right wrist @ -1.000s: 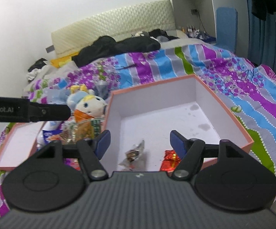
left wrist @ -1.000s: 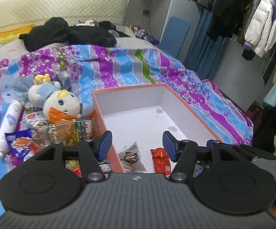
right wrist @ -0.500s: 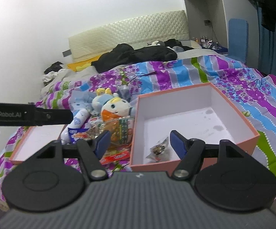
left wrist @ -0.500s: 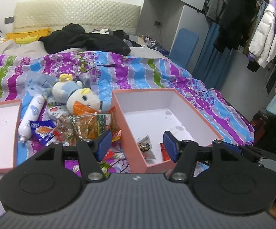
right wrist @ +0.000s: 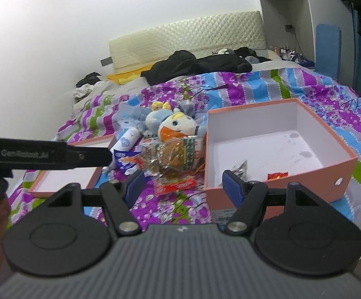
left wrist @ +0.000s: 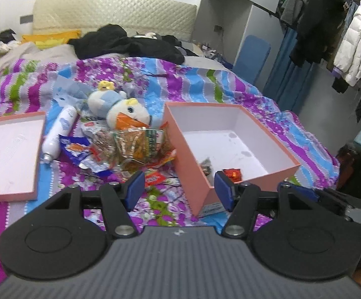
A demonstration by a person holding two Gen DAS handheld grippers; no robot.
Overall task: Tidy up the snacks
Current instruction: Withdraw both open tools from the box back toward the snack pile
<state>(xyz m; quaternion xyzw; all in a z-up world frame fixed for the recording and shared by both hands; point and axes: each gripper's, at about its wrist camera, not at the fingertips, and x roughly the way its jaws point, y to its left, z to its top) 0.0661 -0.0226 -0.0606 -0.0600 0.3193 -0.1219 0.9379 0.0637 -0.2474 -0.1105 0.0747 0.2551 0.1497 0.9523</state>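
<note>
Snack packets (left wrist: 133, 147) lie heaped on the bedspread at eleven o'clock of the left gripper (left wrist: 179, 189), whose jaws are spread with nothing between them; the right gripper (right wrist: 181, 183) is the same. The pink box (left wrist: 193, 159) at one o'clock holds two packets. I'd pinch a top packet's edge, then lift clear of the box wall.

Even, soft indoor light; fisheye bending at the edges, dark vignetted corners, slight blur throughout, wall washed out

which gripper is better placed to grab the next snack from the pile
Left, probably. The left gripper is open, with the snack pile just ahead of it; the right gripper, also open, sits nearer the pink box.
</note>
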